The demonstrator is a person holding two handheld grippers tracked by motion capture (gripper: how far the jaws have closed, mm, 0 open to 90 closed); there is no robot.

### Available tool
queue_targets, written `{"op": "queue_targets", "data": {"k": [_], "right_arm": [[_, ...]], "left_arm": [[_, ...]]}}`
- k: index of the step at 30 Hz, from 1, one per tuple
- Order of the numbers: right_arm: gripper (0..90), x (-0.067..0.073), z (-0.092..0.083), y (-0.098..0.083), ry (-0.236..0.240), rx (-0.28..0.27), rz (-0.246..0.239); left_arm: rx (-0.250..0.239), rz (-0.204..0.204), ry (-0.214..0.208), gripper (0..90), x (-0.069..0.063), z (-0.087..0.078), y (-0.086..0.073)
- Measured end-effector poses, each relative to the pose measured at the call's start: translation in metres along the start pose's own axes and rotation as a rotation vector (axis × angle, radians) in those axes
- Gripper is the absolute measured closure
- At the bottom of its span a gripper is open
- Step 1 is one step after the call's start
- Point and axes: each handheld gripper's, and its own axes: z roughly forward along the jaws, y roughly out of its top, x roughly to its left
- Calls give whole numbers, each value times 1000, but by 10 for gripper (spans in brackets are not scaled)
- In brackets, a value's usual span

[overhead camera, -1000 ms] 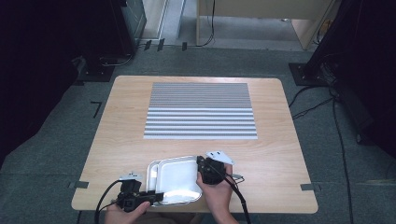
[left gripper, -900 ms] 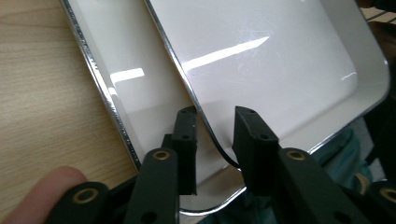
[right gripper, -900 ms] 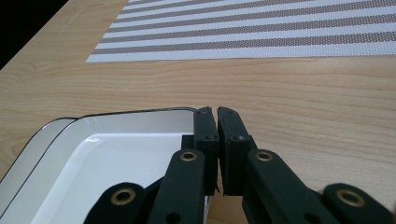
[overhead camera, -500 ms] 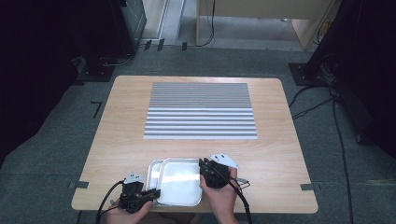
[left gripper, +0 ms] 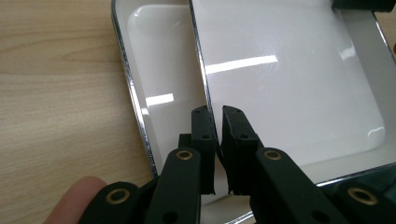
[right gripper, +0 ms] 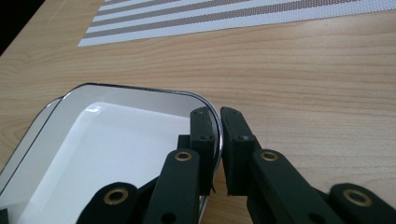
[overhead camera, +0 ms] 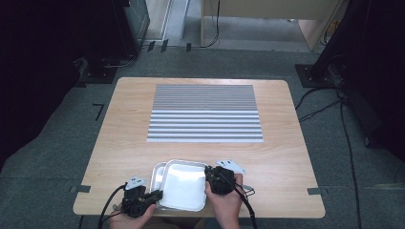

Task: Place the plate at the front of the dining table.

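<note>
Two shiny metal trays with white insides sit stacked near the table's front edge. The upper tray [overhead camera: 184, 186] is offset to the right, leaving the lower tray [overhead camera: 156, 174] showing as a strip at its left. My left gripper [overhead camera: 157, 194] is shut on the upper tray's near-left rim; its view shows the upper tray [left gripper: 289, 84] over the lower tray [left gripper: 159, 79], the left gripper [left gripper: 217, 135] clamping the rim. My right gripper [overhead camera: 207, 179] is shut on the right rim; in its view the right gripper [right gripper: 217, 135] pinches the upper tray [right gripper: 116, 154].
A grey-and-white striped mat [overhead camera: 205, 113] lies flat across the middle of the wooden table [overhead camera: 286, 157]. Cables trail from both grippers over the front edge. Dark equipment and cables stand on the floor around the table.
The upper tray has shifted slightly right and toward the front edge, uncovering the lower tray's left side. Both grippers stayed clamped on its rim and moved with it.
</note>
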Motion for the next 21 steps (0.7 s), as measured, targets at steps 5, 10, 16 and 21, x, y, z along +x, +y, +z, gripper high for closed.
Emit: {"op": "queue_targets", "data": {"k": [5,10,16,21], "right_arm": [[861,1,-2,6,14,-4,-3],[862,1,-3,16,26,-11,-18],[864,-2,0,33,51,1,-36],[866,-7,2,48,70,-1,-39]], "left_arm": [[-29,0,18,866,-1,-3,6],[-36,3,21,867,-3,-4,13],[-46,-9,6,865,-2,-3,24],[-59,-6,-3,863,-3,-1,36]]}}
